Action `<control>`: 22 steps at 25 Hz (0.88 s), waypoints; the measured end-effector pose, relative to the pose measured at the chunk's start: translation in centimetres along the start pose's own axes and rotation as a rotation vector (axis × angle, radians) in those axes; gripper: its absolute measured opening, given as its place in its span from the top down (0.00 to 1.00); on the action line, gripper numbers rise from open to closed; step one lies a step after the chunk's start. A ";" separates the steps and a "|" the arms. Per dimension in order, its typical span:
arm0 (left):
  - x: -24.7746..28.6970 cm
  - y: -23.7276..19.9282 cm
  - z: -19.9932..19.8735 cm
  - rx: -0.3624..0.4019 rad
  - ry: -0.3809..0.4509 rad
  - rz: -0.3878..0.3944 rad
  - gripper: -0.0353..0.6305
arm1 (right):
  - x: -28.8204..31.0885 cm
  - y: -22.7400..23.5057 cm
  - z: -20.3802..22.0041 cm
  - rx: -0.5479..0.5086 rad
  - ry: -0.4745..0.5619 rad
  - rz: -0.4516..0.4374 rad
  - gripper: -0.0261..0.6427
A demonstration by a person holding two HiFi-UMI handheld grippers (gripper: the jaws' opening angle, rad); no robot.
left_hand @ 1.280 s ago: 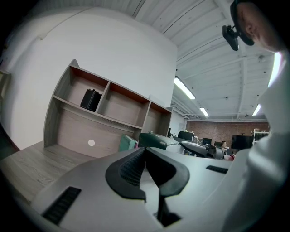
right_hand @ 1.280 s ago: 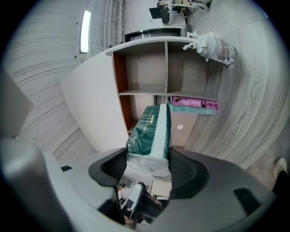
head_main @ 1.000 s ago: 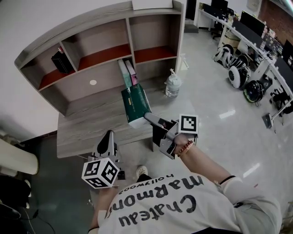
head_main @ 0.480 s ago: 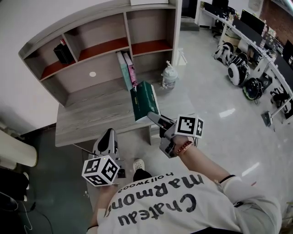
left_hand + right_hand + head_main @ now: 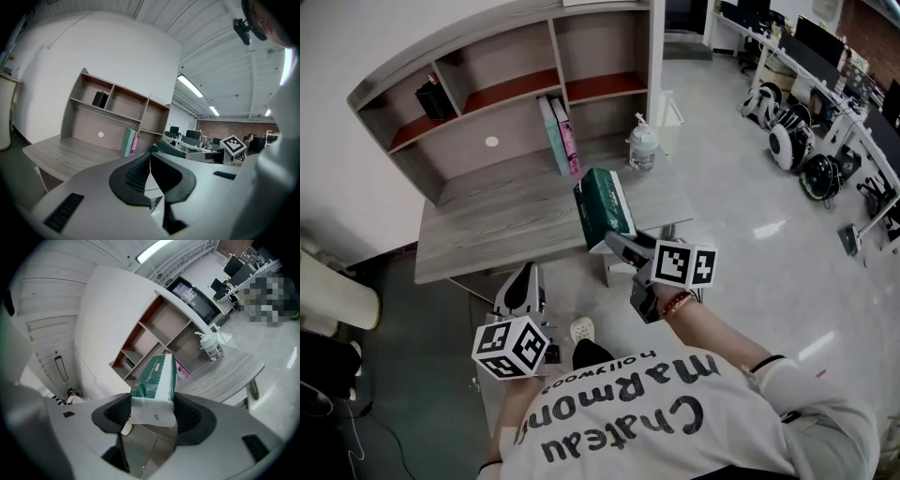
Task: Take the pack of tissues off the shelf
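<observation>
The green and white pack of tissues hangs over the front right part of the grey wooden desk, clear of the shelf unit. My right gripper is shut on its near end; in the right gripper view the pack stands out between the two dark pads of that gripper. My left gripper is low at the desk's front edge, holding nothing. In the left gripper view the left gripper has its jaws together.
Two upright books lean in the shelf's lower middle bay. A clear plastic bottle stands at the desk's right end. A black object sits in an upper left compartment. Office desks and gear fill the floor to the right.
The right gripper has carried the pack of tissues away from the shelf, toward the desk's front right edge. The left gripper has stayed low by the front edge.
</observation>
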State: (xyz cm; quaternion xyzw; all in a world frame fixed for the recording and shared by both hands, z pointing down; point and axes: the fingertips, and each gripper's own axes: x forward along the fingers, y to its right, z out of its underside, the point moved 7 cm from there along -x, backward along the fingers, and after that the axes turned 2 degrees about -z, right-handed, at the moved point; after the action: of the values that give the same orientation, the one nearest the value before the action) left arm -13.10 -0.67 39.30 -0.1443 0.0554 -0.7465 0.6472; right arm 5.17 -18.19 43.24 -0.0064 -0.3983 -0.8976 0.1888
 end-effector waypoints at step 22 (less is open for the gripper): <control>-4.3 3.0 2.7 -0.023 -0.012 -0.053 0.92 | -3.4 0.0 3.8 0.065 -0.076 -0.048 0.53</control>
State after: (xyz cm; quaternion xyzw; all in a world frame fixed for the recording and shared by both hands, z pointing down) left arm -8.91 3.37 40.48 -0.1577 0.0564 -0.7619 0.6256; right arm 7.74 -14.32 45.27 -0.0250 -0.4340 -0.8876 0.1520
